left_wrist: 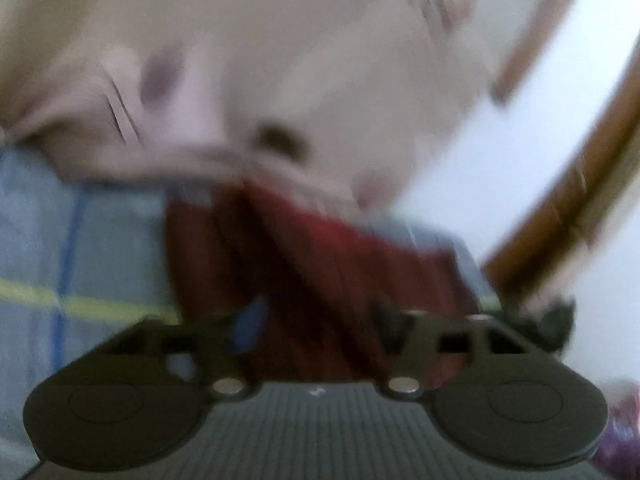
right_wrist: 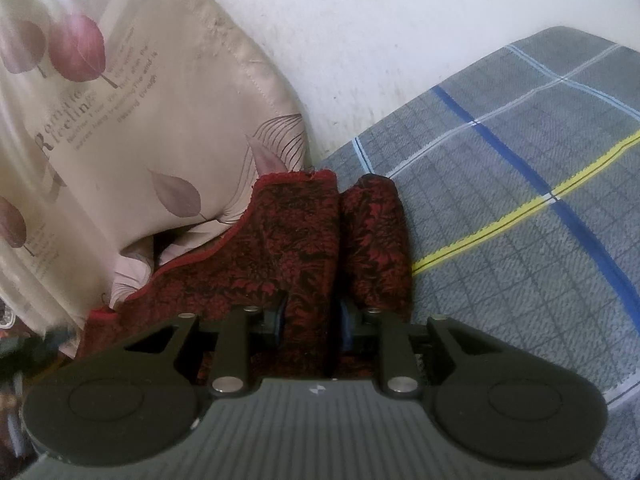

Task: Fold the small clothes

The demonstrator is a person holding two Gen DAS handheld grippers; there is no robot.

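Observation:
A small dark red garment with a black floral pattern (right_wrist: 296,240) lies folded into two long ridges on a grey plaid sheet (right_wrist: 520,200). My right gripper (right_wrist: 312,318) is shut on the near end of its left ridge, blue pads pressed against the cloth from both sides. The left wrist view is badly blurred. There the same red garment (left_wrist: 304,264) lies ahead, and my left gripper (left_wrist: 318,322) stands open with its fingers wide apart. The cloth shows in the gap between them, but neither pad presses on it.
A beige pillow printed with leaves and lettering (right_wrist: 100,120) lies against the garment's left side; it appears blurred as the beige pillow (left_wrist: 240,60). A white wall (right_wrist: 400,40) stands behind. A brown wooden frame (left_wrist: 580,184) runs along the right.

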